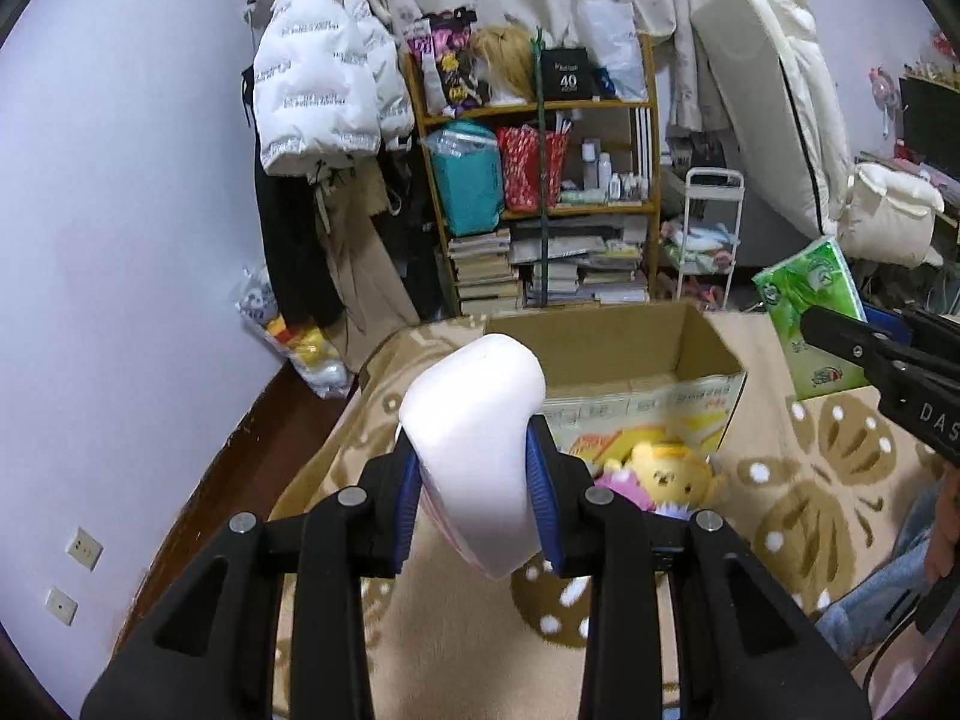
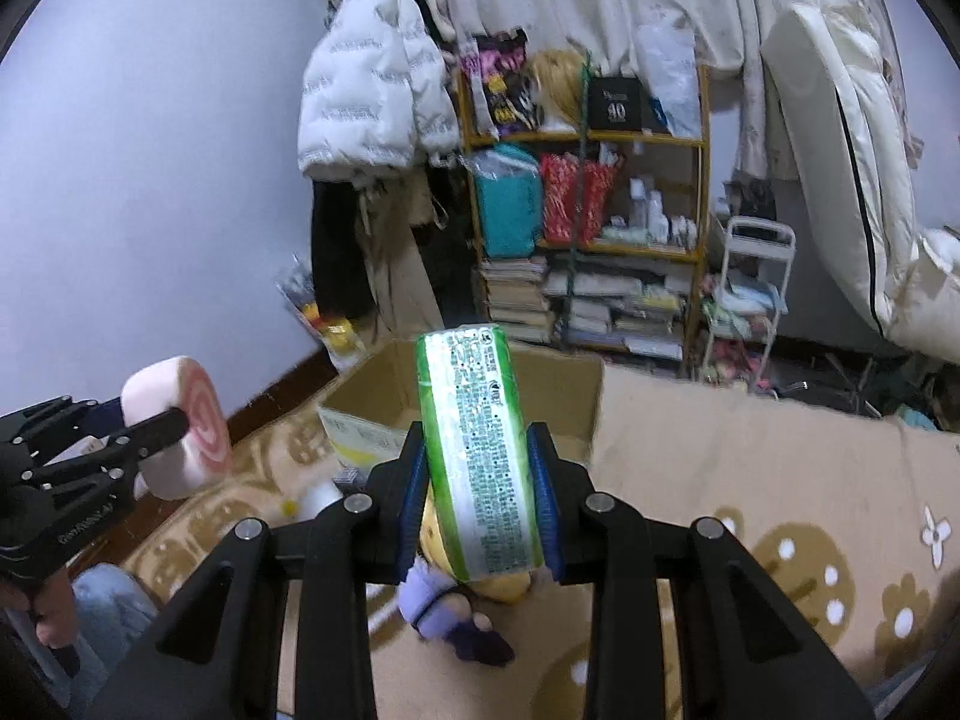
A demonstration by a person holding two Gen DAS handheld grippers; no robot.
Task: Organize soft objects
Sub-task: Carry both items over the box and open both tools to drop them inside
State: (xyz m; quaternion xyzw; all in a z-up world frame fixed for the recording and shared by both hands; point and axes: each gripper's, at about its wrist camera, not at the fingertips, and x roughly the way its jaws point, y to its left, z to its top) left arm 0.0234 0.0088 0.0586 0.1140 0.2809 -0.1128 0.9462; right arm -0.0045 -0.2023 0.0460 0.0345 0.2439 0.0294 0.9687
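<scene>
1. Beige flowered carpet [image 1: 780,540] is covering the floor of a cluttered room; a wooden shelf [image 1: 540,180] of books and bags is standing beyond the cardboard box [image 1: 630,354], with a white puffer jacket [image 1: 324,78] hanging to the shelf's left.
2. That open cardboard box is sitting on the carpet ahead of both tools, its mouth facing up, and by my reading it is serving as the target for the soft things.
3. Just in front of the box, a yellow plush toy [image 1: 666,468] is lying on the carpet, not yet picked up.
4. Clamping on a white and pink roll cushion [image 1: 480,450], the left gripper [image 1: 474,498] is holding it near the box's left front corner, long axis pointing toward the box.
5. Squeezing a green tissue pack [image 2: 480,450], the right gripper [image 2: 480,504] is holding it upright before the box's front wall, long axis running up and away.
6. Both loads are hanging short of the box mouth; the left one looks slightly nearer, so each likely needs carrying forward over the rim.
</scene>
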